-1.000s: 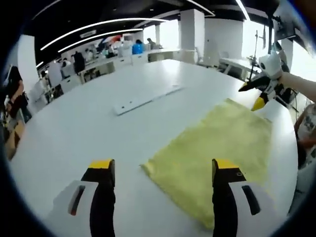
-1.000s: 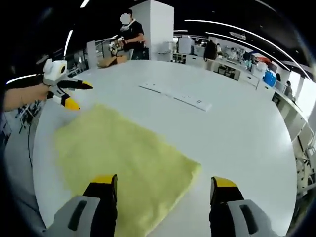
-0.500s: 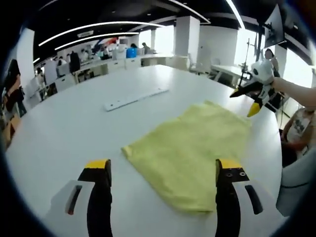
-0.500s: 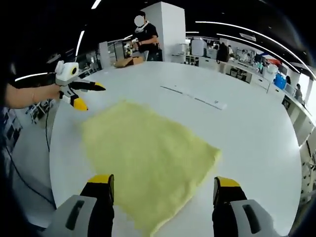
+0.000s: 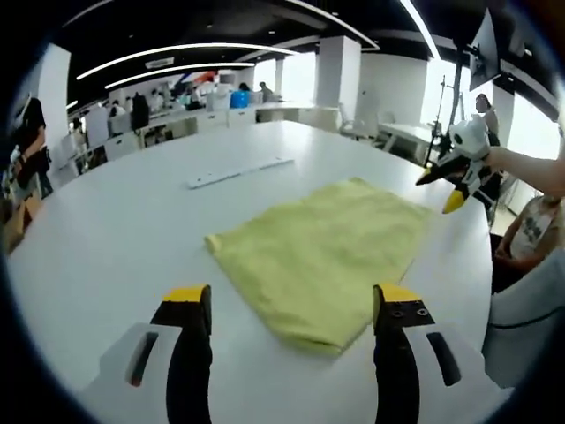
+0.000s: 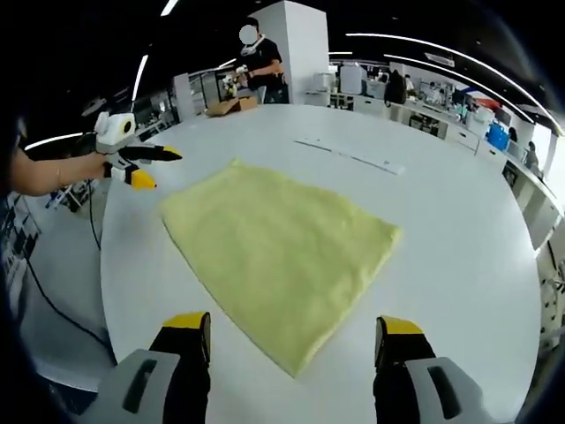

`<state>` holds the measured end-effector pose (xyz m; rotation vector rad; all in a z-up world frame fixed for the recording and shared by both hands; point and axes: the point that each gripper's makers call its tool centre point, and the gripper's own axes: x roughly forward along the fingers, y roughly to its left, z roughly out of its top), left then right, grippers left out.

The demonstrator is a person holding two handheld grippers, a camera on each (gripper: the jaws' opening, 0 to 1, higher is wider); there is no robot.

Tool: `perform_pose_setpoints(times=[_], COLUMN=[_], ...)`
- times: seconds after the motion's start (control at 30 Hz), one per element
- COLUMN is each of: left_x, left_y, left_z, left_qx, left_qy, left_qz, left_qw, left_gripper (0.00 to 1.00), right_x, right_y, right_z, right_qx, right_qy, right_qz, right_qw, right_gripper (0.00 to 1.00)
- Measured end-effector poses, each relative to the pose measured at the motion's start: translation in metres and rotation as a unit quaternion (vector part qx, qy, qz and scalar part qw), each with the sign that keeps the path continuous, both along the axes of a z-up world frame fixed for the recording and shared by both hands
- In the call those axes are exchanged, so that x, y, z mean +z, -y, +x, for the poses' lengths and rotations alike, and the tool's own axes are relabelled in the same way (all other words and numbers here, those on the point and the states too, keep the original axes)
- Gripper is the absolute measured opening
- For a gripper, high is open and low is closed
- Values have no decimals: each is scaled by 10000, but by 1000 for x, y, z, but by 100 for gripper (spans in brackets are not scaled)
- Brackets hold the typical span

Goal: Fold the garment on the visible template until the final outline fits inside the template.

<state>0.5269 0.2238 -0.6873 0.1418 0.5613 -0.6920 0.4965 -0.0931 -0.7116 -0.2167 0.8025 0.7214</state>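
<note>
Yellow fluffy cloth, a flat four-sided garment [image 5: 320, 256], lies spread on the big round white table [image 5: 115, 238], nearer the person's side of it. In left gripper view one corner pts toward the camera, just ahead of the own jaws; in right gripper view the same cloth [image 6: 278, 243] again has a corner twd the camera, table [image 6: 459, 265] bare around it.

Left gripper [image 5: 289, 305]: black jaws w/ yellow tips, spread wide apart, nothing between them, above the table short of the cloth's near corner. It also shows in right gripper view [image 6: 146, 166], held off the cloth's far left corner, jaws apart.

Right gripper [image 6: 291, 329]: jaws likewise wide apart, holding nothing, near corner of cloth between and ahead of them. Seen from left gripper view [image 5: 448, 181] it hangs by the cloth's far right edge, not touching, jaws parted.

Long thin white strip [image 5: 238, 171] lies on the table beyond the cloth, well apart from it; also visible in right gripper view [image 6: 350, 155].
</note>
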Motion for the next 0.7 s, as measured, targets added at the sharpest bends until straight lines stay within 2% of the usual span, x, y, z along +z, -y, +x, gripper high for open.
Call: perform_pose_setpoints(times=[0.1,0.2,0.37,0.5,0.7], left_x=[-9,-16,-26,-34,-46], left_y=[1,1,3,1,-5], left_z=[-12,-23,-34,-38,-42], left_qx=[-120,-229,-360,-308,-79], left_qy=[-77,-241,-237,-267,-446], left_qz=[84,65,236,248,169], left_qw=[9999,9994,9988,9989,9988], left_gripper=[64,53,42,32,24], right_x=[-2,-6,-13,-16,-26], right_y=[5,8,10,7,6], right_z=[-4,-9,-15,-21,-29], right_qx=[-176,-331,-615,-663,-704], right_qy=[3,-10,-75,-24,-72], right_qz=[71,81,252,266,230], right_qw=[9998,9994,9978,9974,9972], right_gripper=[68,63,51,45,33])
